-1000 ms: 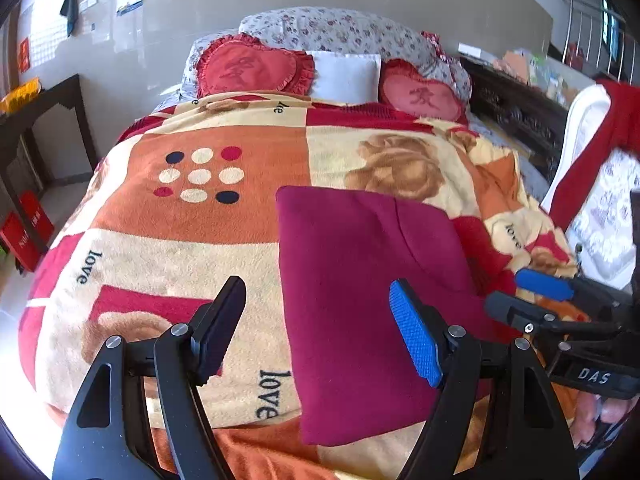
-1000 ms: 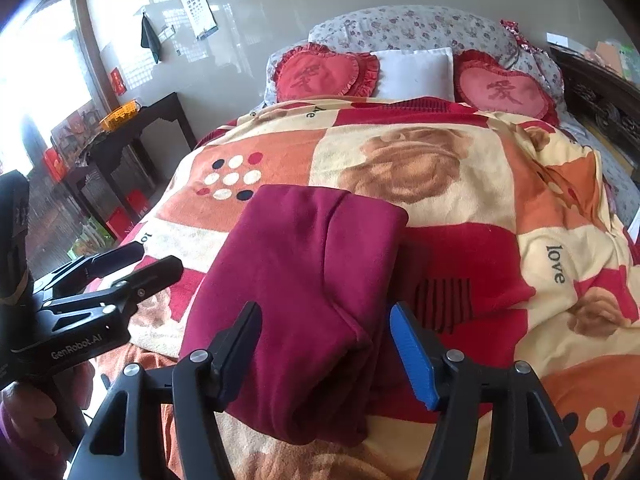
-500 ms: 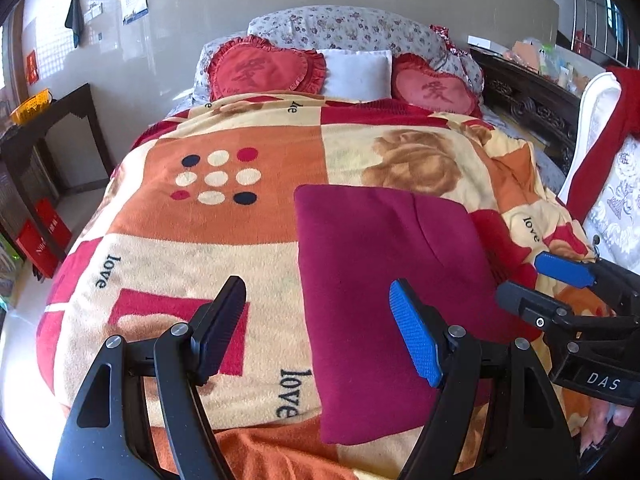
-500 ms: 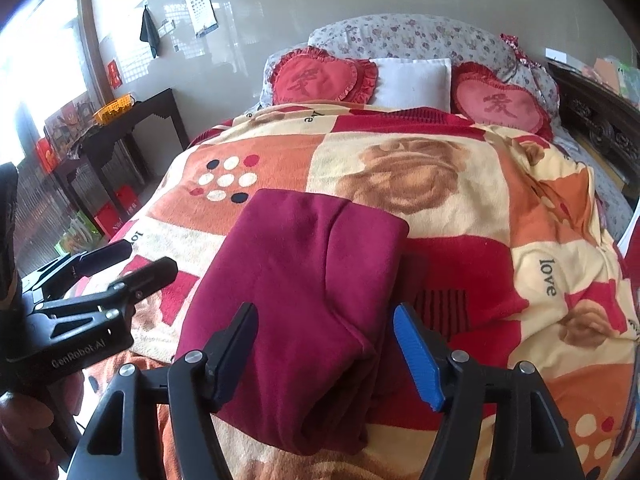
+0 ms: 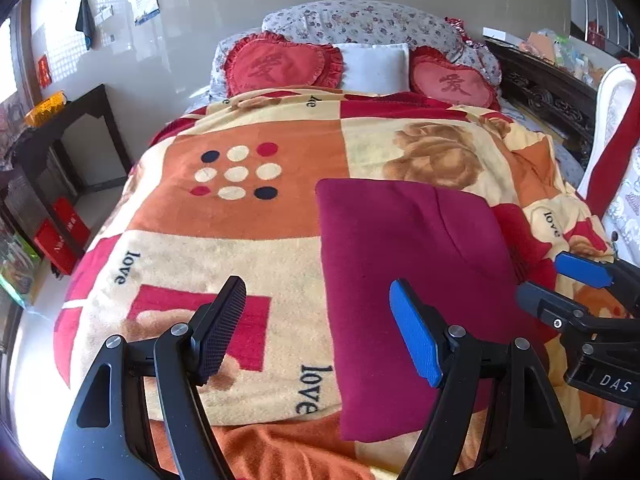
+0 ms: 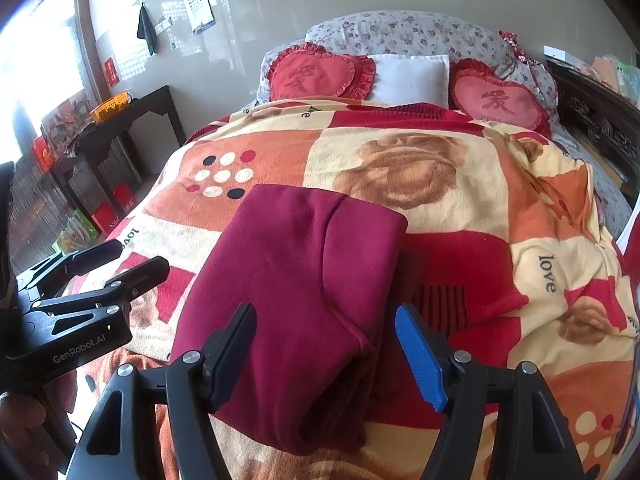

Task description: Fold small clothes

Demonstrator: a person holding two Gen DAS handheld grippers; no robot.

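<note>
Our left gripper (image 5: 318, 330) hangs over the near edge of the bed with its jaws spread wide and nothing between them; beneath the gap we see only the patterned fleece blanket (image 5: 248, 216). Our right gripper (image 6: 326, 346) also stands apart and empty, its two fingers raised above the near end of the folded maroon garment (image 6: 296, 288) without pressing on it. In the left wrist view the right gripper shows at the right edge, just beside the garment's right side; in the right wrist view the left gripper shows at the left edge, held by a hand (image 6: 24, 412), off the garment's left side.

The maroon garment lies flat on the blanket as a neat rectangle, near the foot of the bed, with one folded layer lapping over the other along its right half. Farther up the bed we see two red heart-shaped cushions (image 5: 280, 66) flanking a white pillow (image 5: 374, 64). A dark side table (image 6: 132, 120) stands against the wall to the left.
</note>
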